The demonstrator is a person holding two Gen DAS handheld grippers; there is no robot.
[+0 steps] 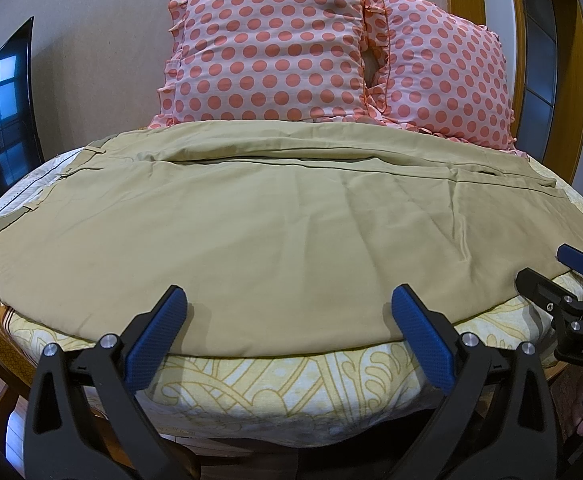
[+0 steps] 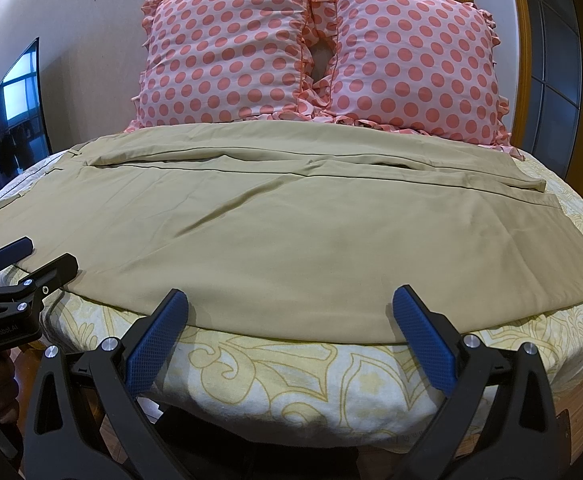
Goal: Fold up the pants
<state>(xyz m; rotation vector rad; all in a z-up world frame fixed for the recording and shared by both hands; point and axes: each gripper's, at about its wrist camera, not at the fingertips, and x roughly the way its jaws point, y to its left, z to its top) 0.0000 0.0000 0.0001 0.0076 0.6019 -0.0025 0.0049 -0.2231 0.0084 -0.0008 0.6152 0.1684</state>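
Note:
Khaki pants (image 1: 275, 224) lie spread across the bed, waistband at the left, leg ends at the right; they also fill the right wrist view (image 2: 291, 232). My left gripper (image 1: 289, 300) is open, its blue pads over the pants' near edge, holding nothing. My right gripper (image 2: 291, 300) is open over the same near edge, further right, and empty. The right gripper shows at the right of the left wrist view (image 1: 559, 270), open. The left gripper shows at the left of the right wrist view (image 2: 39, 254), open.
Two pink polka-dot pillows (image 1: 275, 48) (image 2: 415, 60) stand against the wall at the bed's far side. The yellow patterned sheet (image 2: 291, 372) hangs over the near bed edge. A dark TV screen (image 1: 3, 92) is on the left. A wooden door frame (image 2: 527, 40) is at right.

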